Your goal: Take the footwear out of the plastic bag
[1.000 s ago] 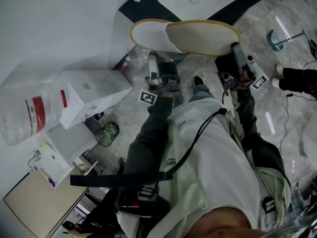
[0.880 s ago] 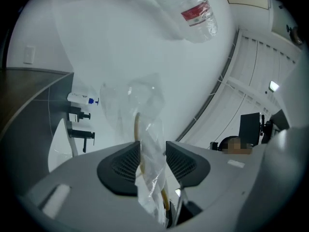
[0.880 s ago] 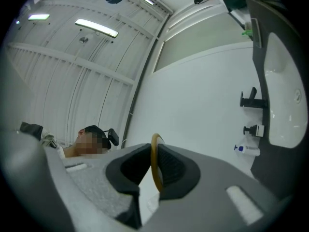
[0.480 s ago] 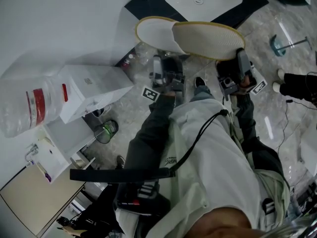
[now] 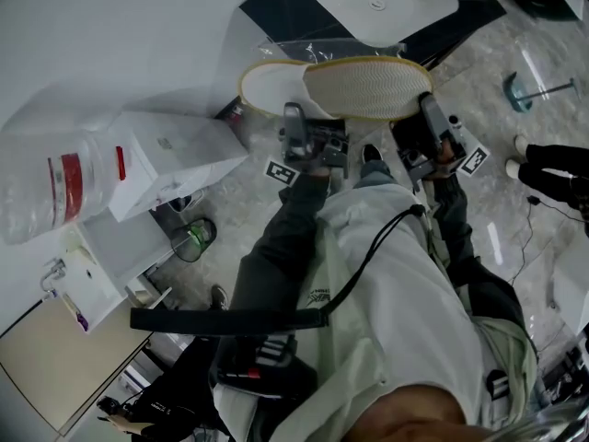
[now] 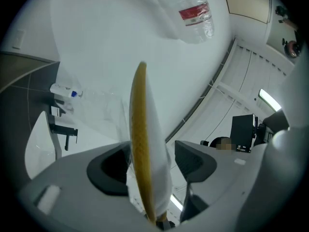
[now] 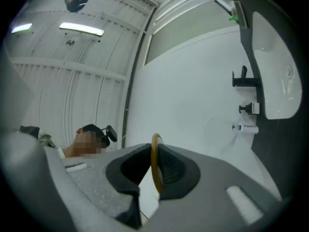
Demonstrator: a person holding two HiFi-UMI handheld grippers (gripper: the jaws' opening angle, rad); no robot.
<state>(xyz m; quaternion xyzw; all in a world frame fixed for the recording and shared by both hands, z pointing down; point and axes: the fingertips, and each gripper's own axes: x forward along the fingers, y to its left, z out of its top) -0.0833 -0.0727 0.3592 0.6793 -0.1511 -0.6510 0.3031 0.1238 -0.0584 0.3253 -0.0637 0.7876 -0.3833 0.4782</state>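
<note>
A white slipper with a woven sole and yellow rim point(image 5: 368, 88) is held up flat in the head view. A clear plastic bag point(image 5: 304, 49) shows as a thin film along its far side. My right gripper point(image 5: 425, 109) is shut on the slipper's right end; in the right gripper view the yellow rim point(image 7: 155, 163) is pinched between the pads of that gripper point(image 7: 155, 170). My left gripper point(image 5: 308, 118) is under the slipper's left half. Its jaws have just been opening. In the left gripper view the slipper point(image 6: 145, 144) stands edge-on between the spread jaws of the gripper point(image 6: 149, 163), with a gap to the right pad.
A clear bottle with a red label point(image 5: 55, 196) lies at the left beside a white box point(image 5: 170, 159). A white basin point(image 5: 386, 3) sits at the top. Another person's shoe point(image 5: 543, 164) shows at the right edge. The wearer's body fills the lower middle.
The left gripper's jaws have spread apart around the slipper. The slipper has shifted slightly left and down in the head view, and plastic film now shows above it.
</note>
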